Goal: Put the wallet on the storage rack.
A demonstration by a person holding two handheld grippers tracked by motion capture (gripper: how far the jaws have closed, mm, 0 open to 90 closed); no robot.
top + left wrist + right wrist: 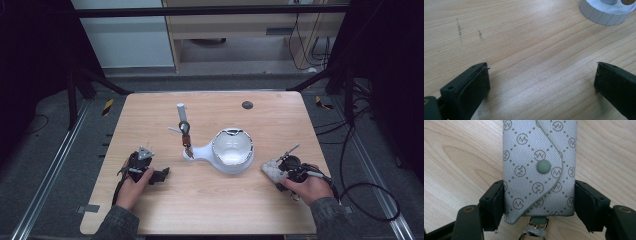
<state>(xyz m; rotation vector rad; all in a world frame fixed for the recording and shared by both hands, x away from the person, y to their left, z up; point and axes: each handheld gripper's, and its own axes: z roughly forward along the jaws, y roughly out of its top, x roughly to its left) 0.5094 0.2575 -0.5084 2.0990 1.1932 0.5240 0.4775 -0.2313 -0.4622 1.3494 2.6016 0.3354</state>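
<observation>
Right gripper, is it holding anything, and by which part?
Yes. The right gripper is shut on the grey patterned key pouch, its pads clamping the pouch's two long sides near the end with the metal ring.

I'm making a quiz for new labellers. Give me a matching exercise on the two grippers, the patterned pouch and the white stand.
Things:
1. left gripper
2. right gripper
3. grey patterned pouch
4. white stand

States:
A. snap flap fastened, lying on the table
B. jaws wide apart over bare wood
C. at the table's middle, with a bowl-shaped part
D. jaws pressed on both sides of something

Pairs: 1-B, 2-D, 3-A, 4-C
</observation>
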